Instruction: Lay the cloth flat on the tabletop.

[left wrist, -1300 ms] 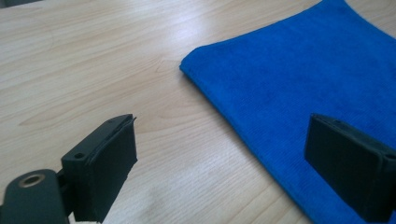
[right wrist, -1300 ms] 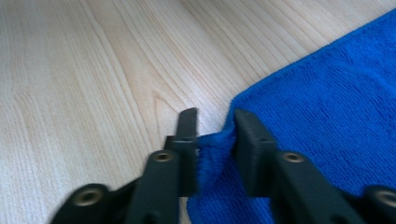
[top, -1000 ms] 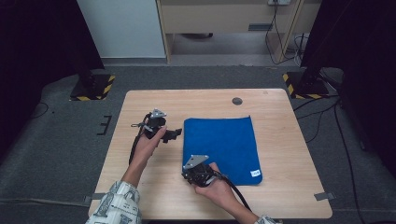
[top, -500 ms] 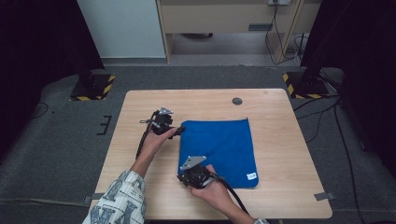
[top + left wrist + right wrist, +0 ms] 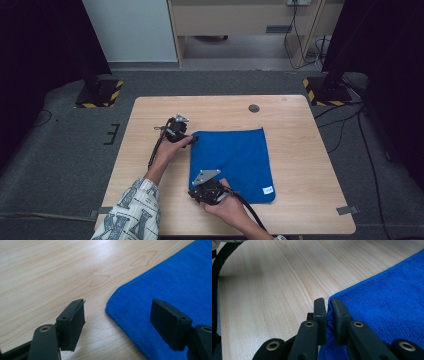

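A blue cloth [image 5: 240, 155] lies flat on the wooden table [image 5: 300, 125]. My left gripper [image 5: 192, 139] is low at the cloth's far left corner. In the left gripper view, that gripper [image 5: 118, 315] stands open with the cloth [image 5: 175, 282] corner between its jaws, and the pads [image 5: 75, 320] are clear of the fabric. These jaws have just been closing. My right gripper [image 5: 195, 193] is at the near left corner. In the right gripper view, it [image 5: 328, 307] is shut on the edge of the cloth [image 5: 387, 295].
A small dark round disc [image 5: 254, 108] sits in the tabletop near the far edge. A white label [image 5: 268, 190] marks the cloth's near right corner. Bare wood runs left of the cloth and along the right side. Black-and-yellow stand feet [image 5: 100, 92] rest on the floor beyond.
My left gripper has moved right and down to the cloth's far left corner. The right gripper has stayed at the near left corner.
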